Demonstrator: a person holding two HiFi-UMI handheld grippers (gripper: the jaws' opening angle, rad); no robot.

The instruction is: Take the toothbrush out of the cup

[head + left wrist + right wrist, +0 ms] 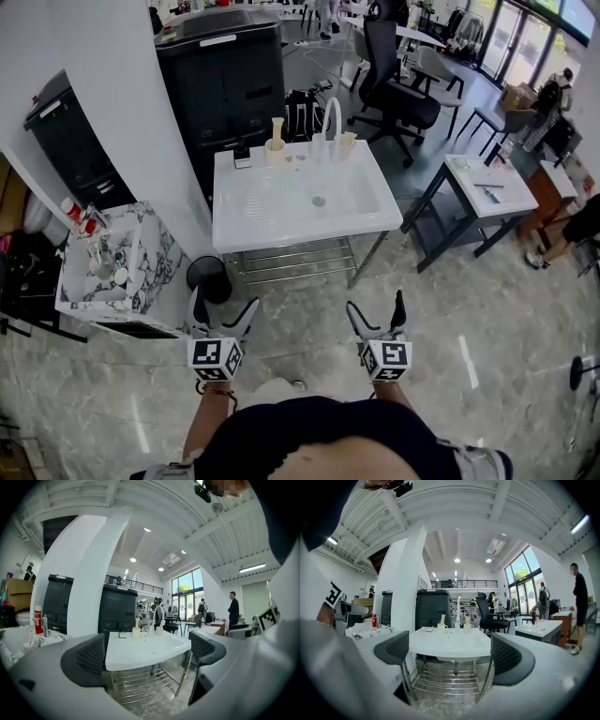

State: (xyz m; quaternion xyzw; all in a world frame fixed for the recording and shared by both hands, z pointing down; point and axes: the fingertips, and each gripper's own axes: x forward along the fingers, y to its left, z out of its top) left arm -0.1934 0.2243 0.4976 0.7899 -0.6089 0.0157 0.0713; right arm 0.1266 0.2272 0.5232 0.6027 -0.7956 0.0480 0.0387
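Observation:
A cream cup (275,150) with a pale toothbrush (277,127) upright in it stands at the back edge of a white sink table (281,220). A second cup (347,142) sits to the right of the arched faucet (331,117). Both grippers hang well short of the table, near the person's waist. My left gripper (225,307) is open with nothing between its fingers, and my right gripper (377,307) is open and empty too. The left gripper view shows the cup (136,632) far ahead between the wide jaws, as does the right gripper view, cup (442,627).
A marble-topped stand (70,291) with bottles is at the left, with a black bin (208,277) by it. A dark cabinet (225,80) stands behind the sink, an office chair (398,94) at the back right and a side table (487,202) on the right. A person (580,604) stands far right.

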